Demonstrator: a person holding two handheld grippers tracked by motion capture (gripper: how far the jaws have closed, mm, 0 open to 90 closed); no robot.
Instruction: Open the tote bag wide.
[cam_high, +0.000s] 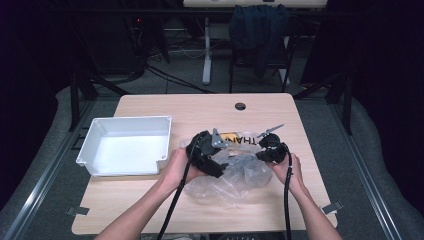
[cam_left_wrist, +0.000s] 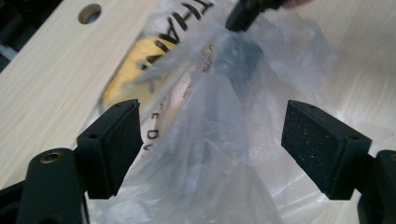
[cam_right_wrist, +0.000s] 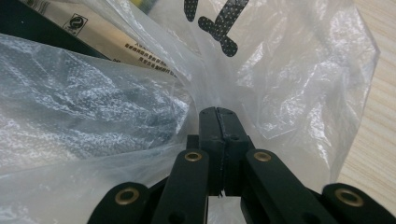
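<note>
Plastic bag sits crumpled on the wooden table, front-centre, between both hands, right of the white tray. It is clear film with black lettering and a yellow patch at its far end.

Right gripper: jaws fully together, pinching a fold of the bag's film on its right side. The right gripper view confirms it: pads meet with plastic gathered at the tips.

Left gripper: jaws wide, nothing pressed. In the left gripper view the bag lies straight ahead of and between the two pads, film loose in the gap and touching neither pad clearly.

Key relation: the bag's long axis runs roughly left-right across the table, from one gripper to the other. The right one anchors one end; the left is nearest the free side and points into it. The likely next move is the left closing on a layer opposite the right's pinch, to spread the mouth. Risk: it grabs both layers at once.

View differences:
- The left gripper view shows a dark object inside the bag, beyond the pads, with the right gripper's tip above it; identity unclear.
- The right gripper view shows a tan printed pack through the film, with something dark beside it.
- The high view gives the layout, but the bag's contents are unreadable.
</note>
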